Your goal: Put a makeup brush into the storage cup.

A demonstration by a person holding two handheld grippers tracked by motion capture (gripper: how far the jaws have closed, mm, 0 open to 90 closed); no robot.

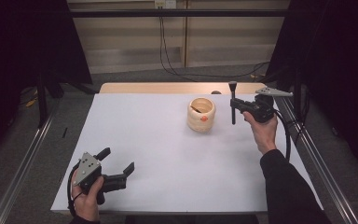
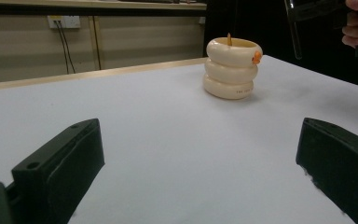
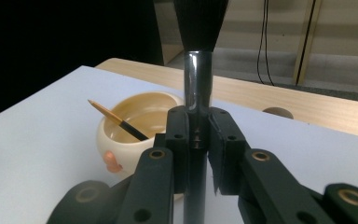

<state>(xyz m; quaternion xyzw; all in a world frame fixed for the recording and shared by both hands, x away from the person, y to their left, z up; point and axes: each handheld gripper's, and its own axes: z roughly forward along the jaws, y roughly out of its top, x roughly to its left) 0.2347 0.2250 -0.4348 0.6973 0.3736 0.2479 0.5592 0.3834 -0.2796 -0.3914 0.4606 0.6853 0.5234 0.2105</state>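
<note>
Holding everything is the white worktop point(image 1: 168, 154), and on its far right part stands the cream ringed pot point(image 1: 201, 114) with a thin brush point(image 3: 119, 122) already leaning inside. My right tongs point(image 1: 233, 103) are pinching a big makeup brush point(image 1: 233, 108), upright, bristles up, handle hanging down. That long axis is what matters: the pot sits just beside the brush on its left, mouth open upward, so I judge the brush must travel sideways over the rim and then descend. My left tongs point(image 1: 119, 161) rest spread and empty at the near left corner, well apart.
</note>
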